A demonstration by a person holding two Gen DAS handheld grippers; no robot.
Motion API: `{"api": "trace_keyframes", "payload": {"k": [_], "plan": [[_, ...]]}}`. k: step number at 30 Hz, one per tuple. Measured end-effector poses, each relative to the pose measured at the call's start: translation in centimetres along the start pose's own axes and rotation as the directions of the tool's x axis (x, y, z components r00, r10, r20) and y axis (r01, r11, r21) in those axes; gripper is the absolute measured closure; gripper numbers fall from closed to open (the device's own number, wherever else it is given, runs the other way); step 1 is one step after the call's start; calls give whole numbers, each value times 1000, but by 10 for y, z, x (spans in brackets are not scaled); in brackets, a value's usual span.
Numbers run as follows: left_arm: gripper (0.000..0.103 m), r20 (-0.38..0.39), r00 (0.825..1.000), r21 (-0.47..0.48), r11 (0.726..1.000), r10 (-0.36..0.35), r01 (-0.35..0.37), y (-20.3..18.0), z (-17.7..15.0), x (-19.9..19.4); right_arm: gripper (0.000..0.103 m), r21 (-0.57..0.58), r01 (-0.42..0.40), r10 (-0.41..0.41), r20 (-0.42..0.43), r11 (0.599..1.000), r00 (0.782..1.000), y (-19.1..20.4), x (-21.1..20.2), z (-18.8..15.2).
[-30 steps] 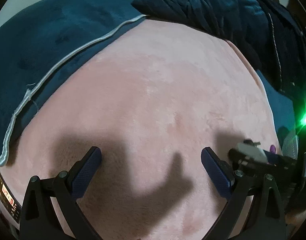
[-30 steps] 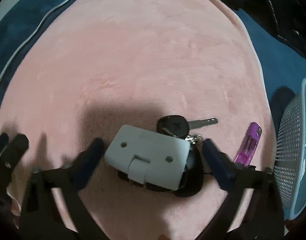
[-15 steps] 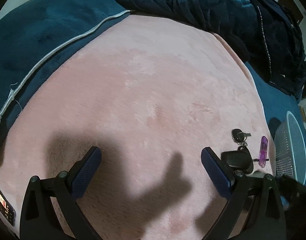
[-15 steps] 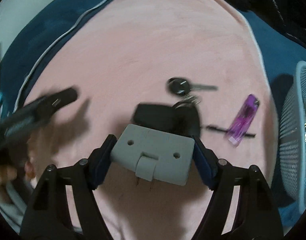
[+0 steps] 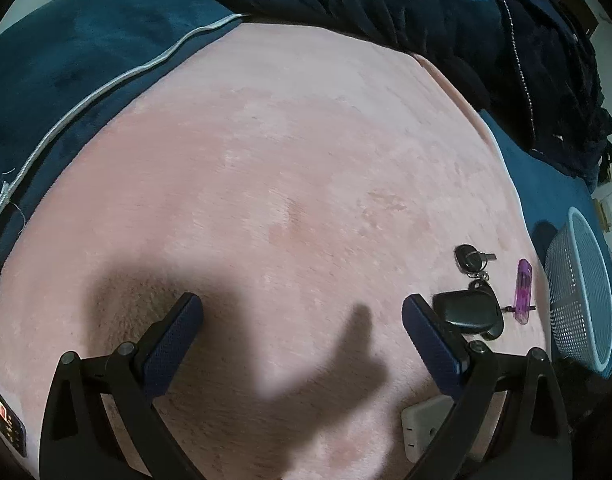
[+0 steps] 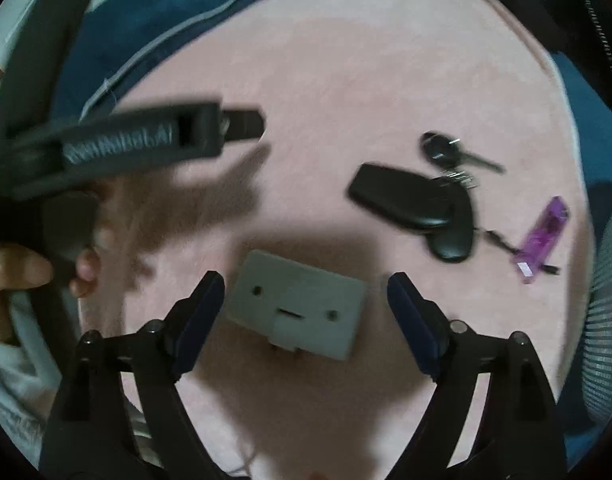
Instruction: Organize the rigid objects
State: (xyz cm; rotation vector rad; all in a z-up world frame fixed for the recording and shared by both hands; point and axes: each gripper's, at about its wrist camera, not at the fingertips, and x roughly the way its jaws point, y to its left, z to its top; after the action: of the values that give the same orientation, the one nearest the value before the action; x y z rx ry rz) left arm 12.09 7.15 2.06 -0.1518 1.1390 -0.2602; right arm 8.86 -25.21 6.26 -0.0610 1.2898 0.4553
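Observation:
A grey plastic box (image 6: 298, 304) with two small holes lies flat on the pink blanket (image 6: 346, 80). My right gripper (image 6: 306, 280) straddles it; its jaws are opening and the pads stand clear of the box's sides. The box's corner also shows in the left wrist view (image 5: 422, 428). A black key fob (image 6: 410, 196) with a key (image 6: 442, 148) on a ring lies up and right of it, then a purple lighter (image 6: 544, 232). My left gripper (image 5: 302, 304) hangs open over bare blanket, holding nothing.
A white mesh basket (image 5: 578, 292) stands at the blanket's right edge, past the lighter (image 5: 524, 292). Dark blue bedding (image 5: 86, 60) and bunched dark clothing (image 5: 426, 8) surround the blanket. A hand (image 6: 18, 272) grips the left tool at the left.
My right gripper carried the grey box off the key fob, towards the left, and its jaws have parted from the box. The left gripper has stayed open and nearly still.

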Motion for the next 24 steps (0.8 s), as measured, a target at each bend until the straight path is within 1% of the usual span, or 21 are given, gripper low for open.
{"api": "trace_keyframes", "payload": {"k": [2, 5, 8, 9, 10, 12, 14, 15, 16, 17, 19, 20, 21, 22, 23, 24], "plan": [[3, -1, 1000, 8, 1000, -4, 4, -2, -1, 0, 18, 15, 20, -20, 17, 1000, 1000, -14, -9, -1], [3, -3, 1000, 33, 999, -16, 16, -8, -2, -2, 18, 59, 74, -76, 33, 995, 997, -38, -19, -3], [3, -8, 1000, 58, 998, -16, 17, -14, -3, -1, 18, 145, 139, -144, 30, 980, 989, -65, -18, -5], [3, -11, 1000, 61, 998, -15, 15, -15, -3, 0, 18, 192, 159, -167, 27, 968, 986, -73, -17, -4], [3, -15, 1000, 62, 998, -13, 14, -16, -3, 1, 20, 216, 177, -187, 26, 960, 982, -80, -17, -2], [3, -20, 1000, 62, 998, -11, 12, -17, -3, 2, 26, 245, 222, -236, 27, 944, 971, -80, -12, 1], [3, -19, 1000, 62, 998, -11, 12, -17, -3, 2, 27, 273, 272, -290, 24, 923, 957, -76, -5, 7], [3, -18, 1000, 61, 998, -12, 13, -17, -3, 2, 35, 295, 296, -315, 18, 908, 949, -79, -1, 12], [3, -17, 1000, 60, 998, -13, 14, -16, -3, 2, 43, 322, 321, -344, 14, 891, 939, -91, -8, 9], [3, -17, 1000, 60, 998, -15, 16, -16, -4, 2, 44, 356, 336, -364, 14, 872, 931, -92, -6, 8], [3, -17, 1000, 61, 998, -14, 15, -15, -5, 2, 49, 442, 322, -361, 5, 837, 933, -100, -1, 7], [3, -17, 1000, 64, 998, -13, 14, -15, -5, 2, 51, 470, 328, -369, -4, 819, 929, -103, 2, 6], [3, -17, 1000, 66, 998, -12, 13, -16, -5, 2, 54, 492, 344, -391, -7, 800, 920, -106, 3, 5], [3, -18, 1000, 69, 998, -12, 13, -16, -5, 2, 54, 503, 357, -410, -5, 787, 912, -103, 3, 7], [3, -18, 1000, 71, 997, -12, 13, -16, -5, 1, 54, 510, 359, -417, -1, 781, 909, -105, 7, 8], [3, -18, 1000, 73, 997, -13, 15, -15, -6, 1, 54, 512, 353, -411, 0, 783, 911, -104, 10, 14]]}}
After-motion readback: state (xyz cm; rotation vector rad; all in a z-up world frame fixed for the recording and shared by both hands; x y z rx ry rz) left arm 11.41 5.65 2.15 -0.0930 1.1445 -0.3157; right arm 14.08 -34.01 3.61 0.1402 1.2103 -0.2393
